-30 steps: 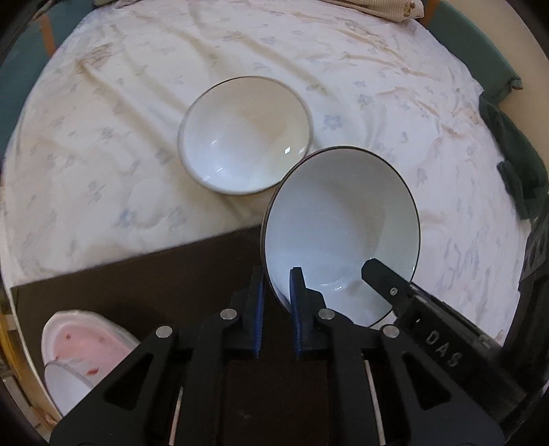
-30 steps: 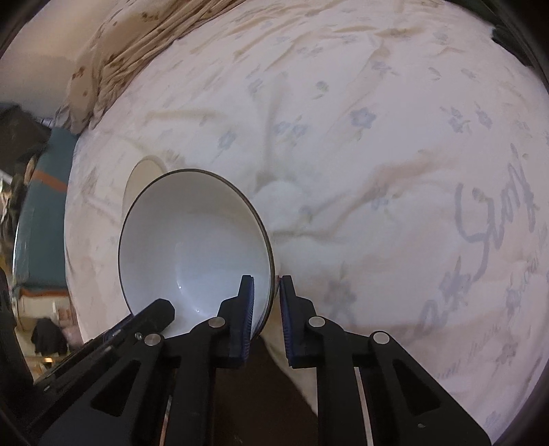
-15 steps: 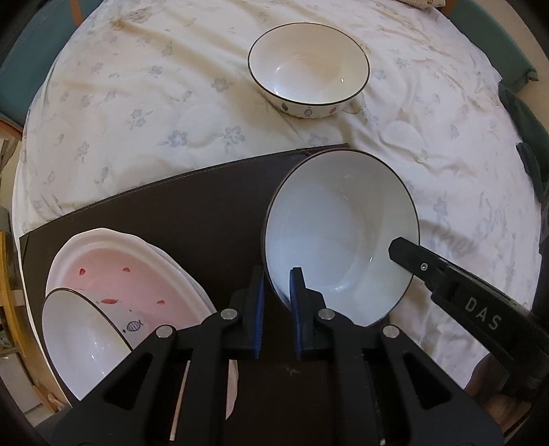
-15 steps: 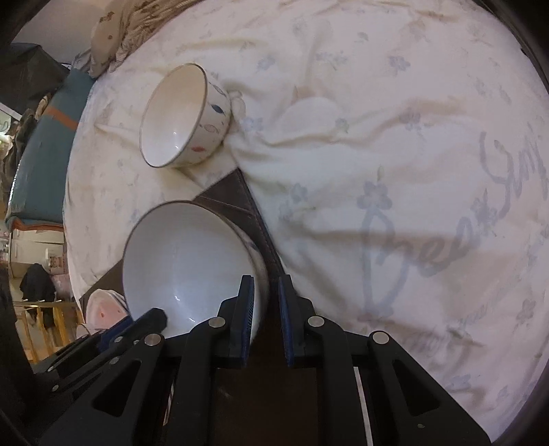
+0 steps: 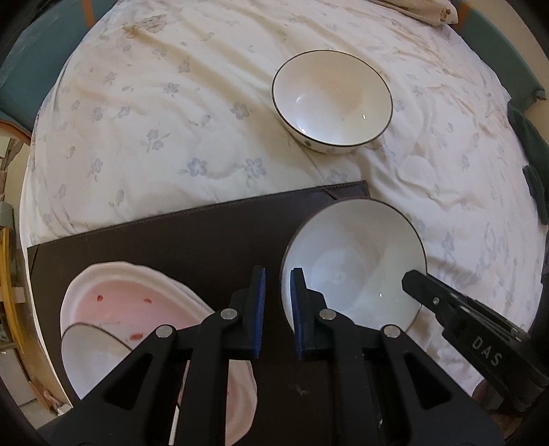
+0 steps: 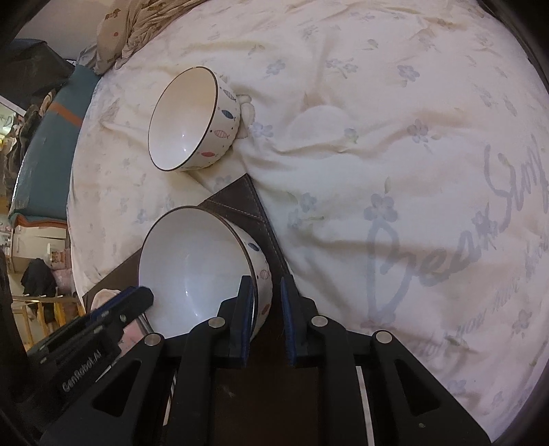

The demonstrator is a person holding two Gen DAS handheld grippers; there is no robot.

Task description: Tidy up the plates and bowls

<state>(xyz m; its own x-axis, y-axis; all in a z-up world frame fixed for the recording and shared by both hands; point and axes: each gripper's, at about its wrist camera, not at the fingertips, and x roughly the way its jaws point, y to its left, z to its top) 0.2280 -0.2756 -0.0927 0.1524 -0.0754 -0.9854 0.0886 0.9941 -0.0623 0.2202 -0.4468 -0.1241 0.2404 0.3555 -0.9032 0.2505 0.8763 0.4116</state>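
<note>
A white bowl (image 5: pixel 353 260) with a dark rim and fish drawings (image 6: pixel 192 267) sits over the right corner of a dark brown mat (image 5: pixel 171 240). My left gripper (image 5: pixel 278 274) is shut on its near-left rim. My right gripper (image 6: pixel 267 284) has the opposite rim between its pads and its jaws are opening; a dark sliver shows by the outer pad. A matching bowl (image 5: pixel 333 99) stands on the quilt beyond the mat (image 6: pixel 192 116). On the mat's left lie pink-and-white plates (image 5: pixel 137 298) with another white bowl (image 5: pixel 92 356) on them.
A cream quilt (image 5: pixel 154 120) with blue flowers covers the bed around the mat and is soft and creased. A dark green cloth (image 5: pixel 528 137) lies at the right edge. A patterned pillow (image 6: pixel 137 20) lies at the far end.
Both grippers carried the bowl away from above the other bowl, back to the mat's corner and slightly lower. The plates came into the left wrist view. The right jaws stand a little wider.
</note>
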